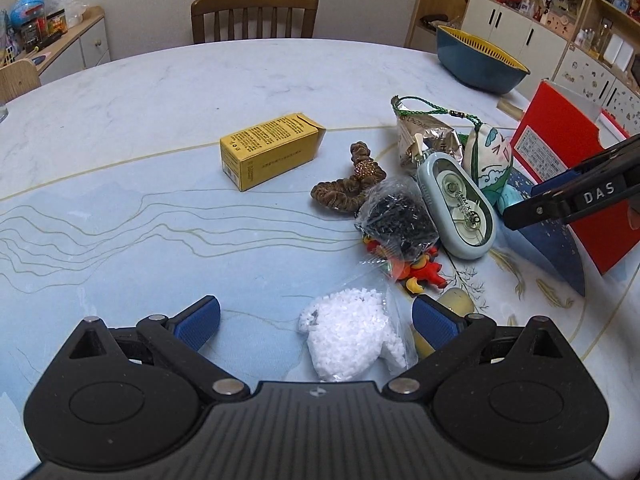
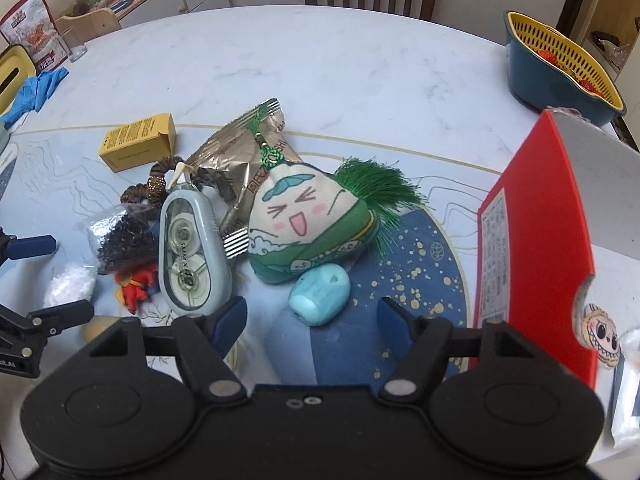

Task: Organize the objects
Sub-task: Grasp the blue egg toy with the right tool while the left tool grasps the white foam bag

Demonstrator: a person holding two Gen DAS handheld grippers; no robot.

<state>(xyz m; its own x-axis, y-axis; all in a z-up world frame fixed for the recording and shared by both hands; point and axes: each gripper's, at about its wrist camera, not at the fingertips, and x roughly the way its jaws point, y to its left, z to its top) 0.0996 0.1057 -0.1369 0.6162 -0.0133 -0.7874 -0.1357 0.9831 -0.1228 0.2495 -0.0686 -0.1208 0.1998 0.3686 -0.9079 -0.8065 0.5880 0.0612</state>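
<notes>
- Pale-blue plastic marks the small sharpener-like piece [image 2: 320, 299], seen at lower centre of the right wrist view, just ahead of the right gripper [image 2: 313, 320], whose jaws are spread and hold nothing.
- Its long axis is judged to run slantwise, lower left to upper right, touching the green plush sachet [image 2: 308, 224].
- A bag of white beads [image 1: 350, 334] lies between the spread, empty fingers of the left gripper [image 1: 316, 318].
- The right gripper is judged nearer to the blue piece.

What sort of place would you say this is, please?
Probably a home dining room: a marble-look table with a wooden chair behind it, shelves and cupboards of household items, and a colander bowl.
</notes>
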